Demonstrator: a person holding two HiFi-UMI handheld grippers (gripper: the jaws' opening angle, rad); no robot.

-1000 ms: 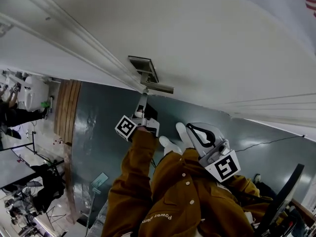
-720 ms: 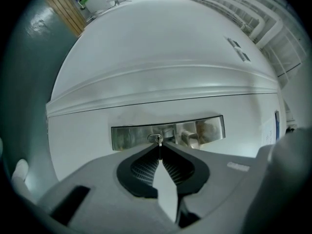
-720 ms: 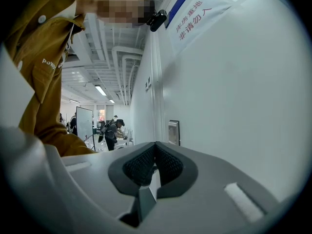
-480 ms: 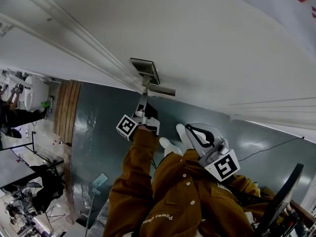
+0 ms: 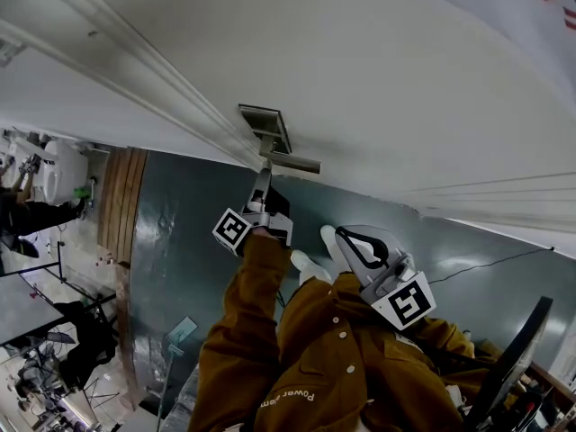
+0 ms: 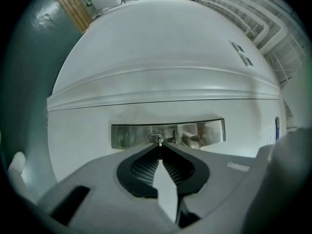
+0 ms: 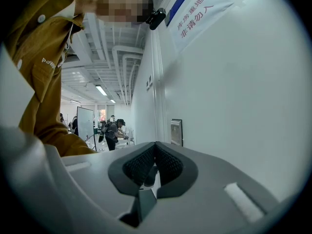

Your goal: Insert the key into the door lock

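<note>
Holding right gripper [image 7: 155,147] clenched on nothing, lower right in the head view. Left gripper [image 6: 159,150] pinches the key [image 6: 159,145] edge-on, tip at the keyhole [image 6: 156,138], frame centre on the lock plate [image 6: 131,135]. Risk: slight roll or off-axis push jams the blade, or the key slips in the pads and scratches the door [image 6: 161,57].

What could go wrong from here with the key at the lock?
1. The thin metal key is pinched only at the tips of the left tool; a sideways load could twist it loose.
2. The key meets the round keyhole in the silver rectangular lock plate; slightly off-angle, pushing might jam it or skid it across the plate.
</note>
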